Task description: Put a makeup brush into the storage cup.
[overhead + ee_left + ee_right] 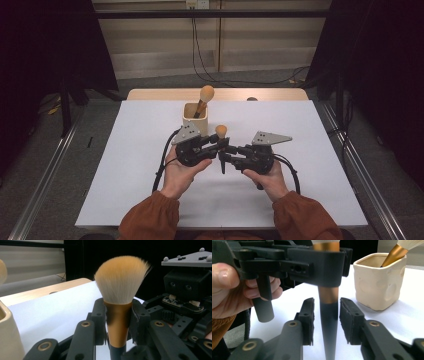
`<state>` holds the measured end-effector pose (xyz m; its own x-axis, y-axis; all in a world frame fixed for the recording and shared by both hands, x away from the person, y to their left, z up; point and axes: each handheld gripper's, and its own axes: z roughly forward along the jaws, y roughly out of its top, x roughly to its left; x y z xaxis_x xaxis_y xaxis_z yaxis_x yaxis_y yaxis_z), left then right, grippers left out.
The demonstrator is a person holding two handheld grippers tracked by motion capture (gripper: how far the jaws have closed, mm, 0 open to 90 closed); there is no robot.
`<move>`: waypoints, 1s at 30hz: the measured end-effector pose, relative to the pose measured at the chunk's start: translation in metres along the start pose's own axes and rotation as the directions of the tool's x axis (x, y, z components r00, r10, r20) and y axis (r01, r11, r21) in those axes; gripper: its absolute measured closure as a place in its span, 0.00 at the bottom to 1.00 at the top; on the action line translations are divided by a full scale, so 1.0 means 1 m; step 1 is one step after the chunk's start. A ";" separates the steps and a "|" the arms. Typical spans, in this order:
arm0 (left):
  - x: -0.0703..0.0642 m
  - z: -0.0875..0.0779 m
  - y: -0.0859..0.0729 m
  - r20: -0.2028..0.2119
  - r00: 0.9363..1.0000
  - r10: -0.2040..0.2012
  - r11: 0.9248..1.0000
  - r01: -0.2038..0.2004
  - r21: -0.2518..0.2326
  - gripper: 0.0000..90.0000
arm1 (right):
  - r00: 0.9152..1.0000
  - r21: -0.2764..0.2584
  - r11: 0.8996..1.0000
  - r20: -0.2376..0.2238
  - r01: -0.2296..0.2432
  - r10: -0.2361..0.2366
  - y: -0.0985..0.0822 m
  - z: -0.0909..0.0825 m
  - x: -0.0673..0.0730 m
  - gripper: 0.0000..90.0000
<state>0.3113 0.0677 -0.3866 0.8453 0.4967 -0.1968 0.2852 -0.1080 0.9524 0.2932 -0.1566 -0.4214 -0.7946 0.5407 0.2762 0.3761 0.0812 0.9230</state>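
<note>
orange-bristled makeup brush with gold ferrule and dark tapering handle [119,315] held upright just in front of the cream ceramic square cup [194,119], bristles up, long axis vertical. clamped at the ferrule by the left gripper [117,315], pads pressing both sides. lower down, dark handle passing between the right gripper [327,320] pads, a sliver of gap on each side, so released and not gripping. both grippers meeting nose to nose in front of the cup, roughly level, left one nearer to it. second gold-handled brush [204,98] leaning inside the cup. next likely a lift and tilt toward the cup by the left hand [181,170], handle end leading down. white table [125,160] below.
</note>
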 end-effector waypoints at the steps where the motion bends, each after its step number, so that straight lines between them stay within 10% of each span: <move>1: 0.000 0.000 0.000 -0.003 1.000 0.006 1.000 -0.006 0.001 0.77 | 1.000 0.000 1.000 0.000 0.000 0.000 0.000 0.000 0.000 0.68; 21: 0.006 -0.008 0.001 -0.039 0.999 0.013 1.000 -0.014 -0.009 0.77 | 0.997 -0.001 1.000 0.074 -0.010 0.010 0.001 -0.005 -0.005 0.09; 30: 0.009 -0.014 0.001 -0.044 0.999 0.016 1.000 -0.016 -0.011 0.77 | 0.996 -0.026 1.000 0.090 0.003 -0.001 0.004 -0.014 -0.010 0.04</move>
<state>0.3127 0.0839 -0.3842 0.8288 0.5327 -0.1714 0.2664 -0.1062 0.9580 0.2959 -0.1737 -0.4167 -0.7488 0.6137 0.2504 0.3613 0.0612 0.9304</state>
